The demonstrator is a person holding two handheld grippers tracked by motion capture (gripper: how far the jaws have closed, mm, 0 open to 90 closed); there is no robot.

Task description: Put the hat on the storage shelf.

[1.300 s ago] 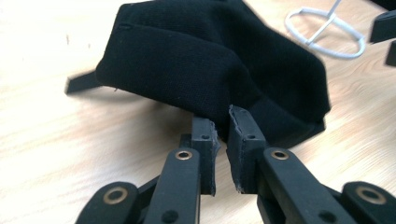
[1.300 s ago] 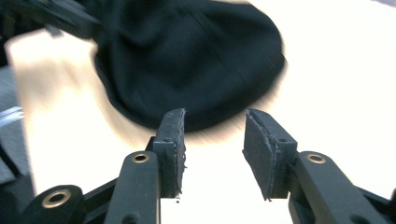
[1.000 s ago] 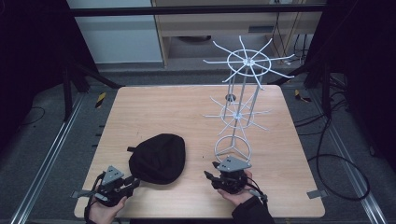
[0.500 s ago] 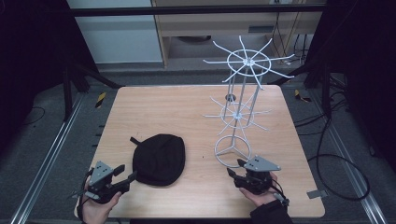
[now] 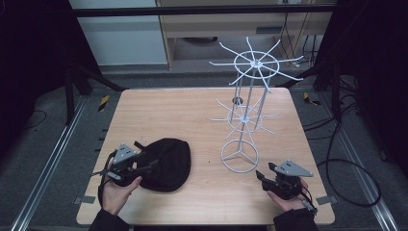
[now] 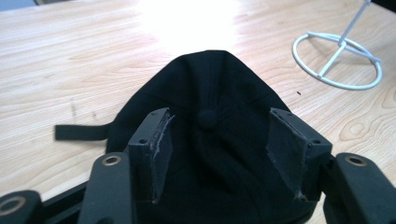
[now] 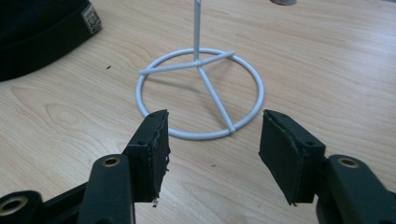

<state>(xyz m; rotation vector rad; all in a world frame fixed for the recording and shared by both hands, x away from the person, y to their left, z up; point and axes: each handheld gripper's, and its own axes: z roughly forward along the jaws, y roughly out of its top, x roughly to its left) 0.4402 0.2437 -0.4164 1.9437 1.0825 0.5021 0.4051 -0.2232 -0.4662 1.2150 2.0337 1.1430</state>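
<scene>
While the soft black fabric cap (image 5: pixel 166 164) with its round top button lies domed on your pale woodgrain desk (image 5: pixel 192 115), your left claw (image 6: pixel 217 140), just opening, straddles it, pads clear, beside the white wire stand (image 5: pixel 243 120).

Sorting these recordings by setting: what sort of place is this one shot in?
Most likely a lab or workshop set up for recording, not a home. A bare wooden table stands inside a dark metal frame, loose cables trail over the floor, and only a black cap and a white wire rack sit on it.
</scene>
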